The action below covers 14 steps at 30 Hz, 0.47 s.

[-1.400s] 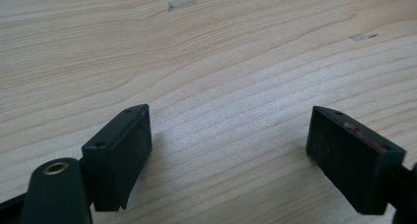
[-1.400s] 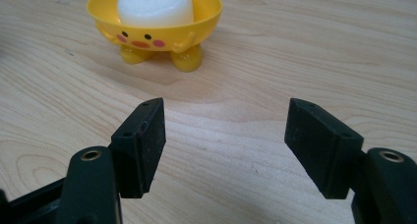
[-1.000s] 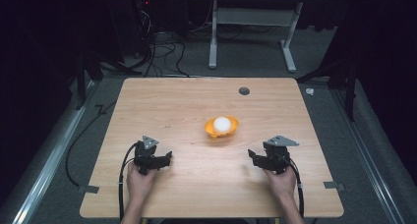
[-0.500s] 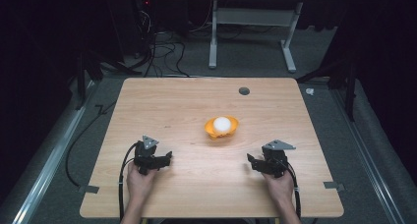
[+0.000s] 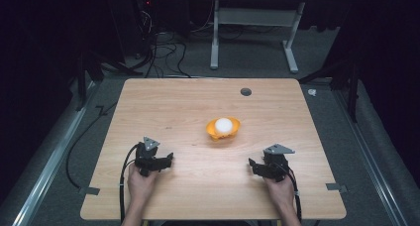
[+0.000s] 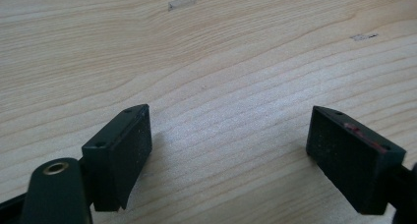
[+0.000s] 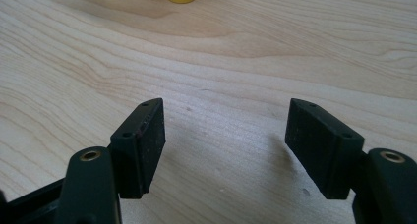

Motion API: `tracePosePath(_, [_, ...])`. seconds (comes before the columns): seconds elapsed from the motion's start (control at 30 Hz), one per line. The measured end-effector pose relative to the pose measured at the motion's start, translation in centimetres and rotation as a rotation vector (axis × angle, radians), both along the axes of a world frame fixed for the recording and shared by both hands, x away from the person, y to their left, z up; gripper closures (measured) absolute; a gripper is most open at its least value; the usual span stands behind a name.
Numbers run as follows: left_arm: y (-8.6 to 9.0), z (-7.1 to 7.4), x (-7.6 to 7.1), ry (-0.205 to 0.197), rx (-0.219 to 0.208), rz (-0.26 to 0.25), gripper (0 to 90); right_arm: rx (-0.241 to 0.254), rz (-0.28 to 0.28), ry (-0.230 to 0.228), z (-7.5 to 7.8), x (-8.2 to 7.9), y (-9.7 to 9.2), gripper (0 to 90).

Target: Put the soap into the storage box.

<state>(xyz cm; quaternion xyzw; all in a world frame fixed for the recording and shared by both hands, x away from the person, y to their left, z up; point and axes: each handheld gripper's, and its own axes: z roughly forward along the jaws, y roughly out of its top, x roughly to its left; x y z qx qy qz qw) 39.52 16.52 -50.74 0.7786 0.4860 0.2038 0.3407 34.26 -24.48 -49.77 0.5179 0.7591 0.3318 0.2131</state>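
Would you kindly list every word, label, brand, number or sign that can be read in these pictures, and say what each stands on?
None: no readable text anywhere.
The orange holder with the white ball bears no lettering.
The wooden table shows only a small mark and a bit of clear tape, both blank.
The left claw and right claw carry no visible brand.

Wooden table [image 5: 163, 107]. Dark round hole [image 5: 245, 91] at table's 12 o'clock edge. Tape strips [image 5: 89, 190] at 8 and 4 o'clock corners. Beyond, cables [image 5: 163, 42] at 11 o'clock, white desk frame [image 5: 252, 23] at 12.
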Motion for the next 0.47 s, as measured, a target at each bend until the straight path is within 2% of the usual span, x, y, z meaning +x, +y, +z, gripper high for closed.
tracePosePath(0.47, [-0.01,0.0,-0.01,0.0,0.0,0.001,17.7,-0.032,0.002,-0.004,-0.47,-0.06,0.39,28.9])
